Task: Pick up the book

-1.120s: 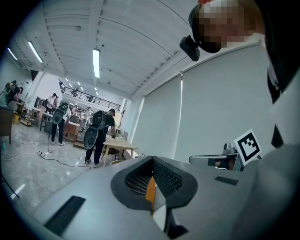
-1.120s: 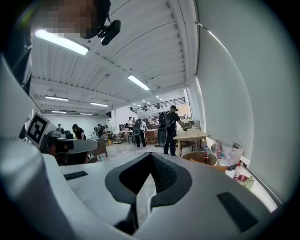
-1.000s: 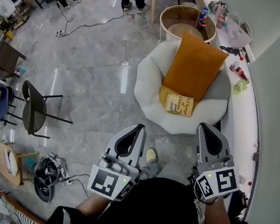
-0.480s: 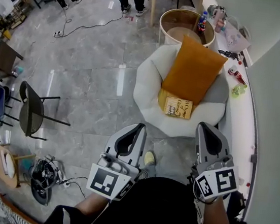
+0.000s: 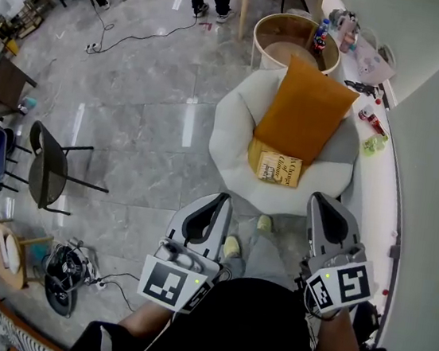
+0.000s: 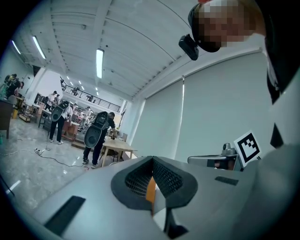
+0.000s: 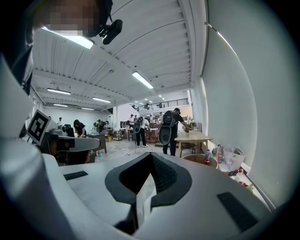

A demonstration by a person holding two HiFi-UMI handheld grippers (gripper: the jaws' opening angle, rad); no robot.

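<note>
The book (image 5: 279,169), yellow with dark lettering, lies flat on the seat of a round white armchair (image 5: 229,132). It rests against the lower edge of an orange cushion (image 5: 304,110). My left gripper (image 5: 208,213) and right gripper (image 5: 328,215) are held close to my body, well short of the chair, both pointing toward it. Both have their jaws together with nothing between them. The left gripper view shows the left gripper (image 6: 152,161) shut, with a thin orange sliver behind its jaws. The right gripper (image 7: 151,157) is equally shut in its own view.
A round wooden tub (image 5: 293,40) with bottles (image 5: 320,31) stands behind the armchair. A white ledge (image 5: 383,184) with small items runs along the right wall. A black chair (image 5: 47,172) and cables (image 5: 71,267) are on the grey floor at left. People stand at the back.
My feet have stepped forward toward the armchair, with a shoe now showing between the grippers. The grippers stay in place, both shut.
</note>
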